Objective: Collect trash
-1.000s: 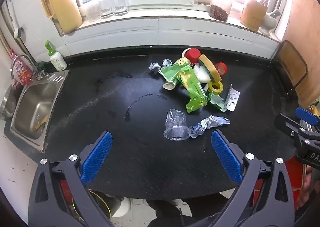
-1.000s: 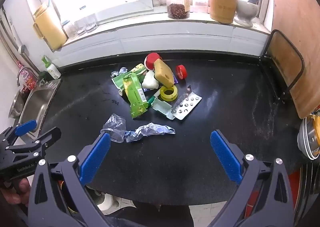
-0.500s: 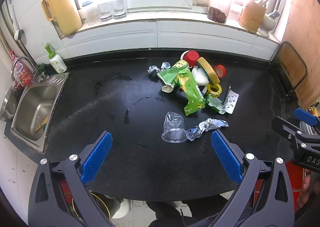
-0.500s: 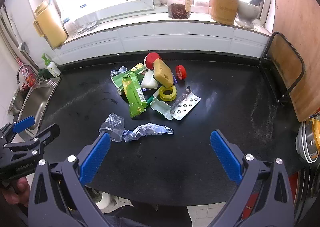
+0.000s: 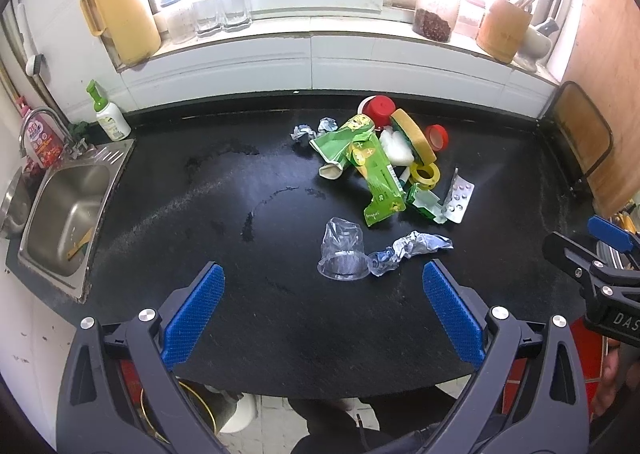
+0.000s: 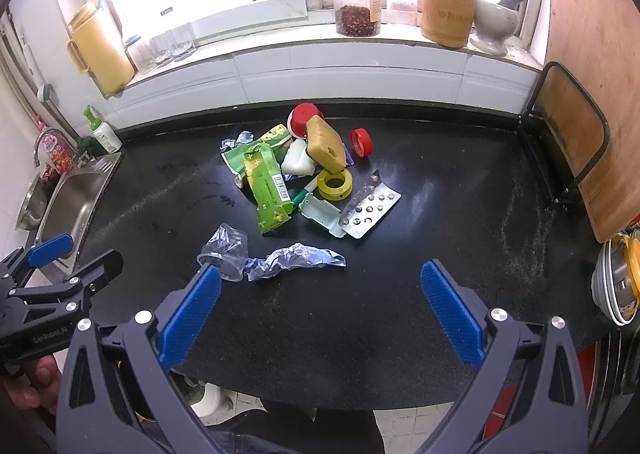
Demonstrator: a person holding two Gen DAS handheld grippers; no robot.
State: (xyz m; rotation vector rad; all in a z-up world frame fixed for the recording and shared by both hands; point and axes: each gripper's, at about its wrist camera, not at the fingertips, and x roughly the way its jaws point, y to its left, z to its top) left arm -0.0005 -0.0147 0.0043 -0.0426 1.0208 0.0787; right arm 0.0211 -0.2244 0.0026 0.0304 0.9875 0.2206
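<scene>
Trash is heaped mid-counter: a green carton [image 5: 378, 178] [image 6: 266, 184], a sponge [image 6: 326, 144], a red lid [image 5: 382, 110], a yellow tape roll [image 6: 336, 183] and a blister pack [image 6: 370, 210] [image 5: 458, 196]. Nearer the front lie a crushed clear cup [image 5: 343, 248] [image 6: 224, 250] and a crumpled plastic wrapper [image 5: 412, 246] [image 6: 296, 260]. My left gripper [image 5: 322, 310] hovers open above the front edge, short of the cup. My right gripper [image 6: 318, 306] is open too, just behind the wrapper, holding nothing.
A steel sink [image 5: 66, 210] sits at the counter's left end with a soap bottle [image 5: 106, 114] behind it. A wire rack with a wooden board [image 6: 568, 134] stands at the right. Jars and a utensil holder [image 6: 450, 10] line the windowsill. Stacked bowls [image 6: 618, 278] sit far right.
Both grippers have drawn back and up a little, so the trash heap looks smaller and farther. Nothing on the counter has moved.
</scene>
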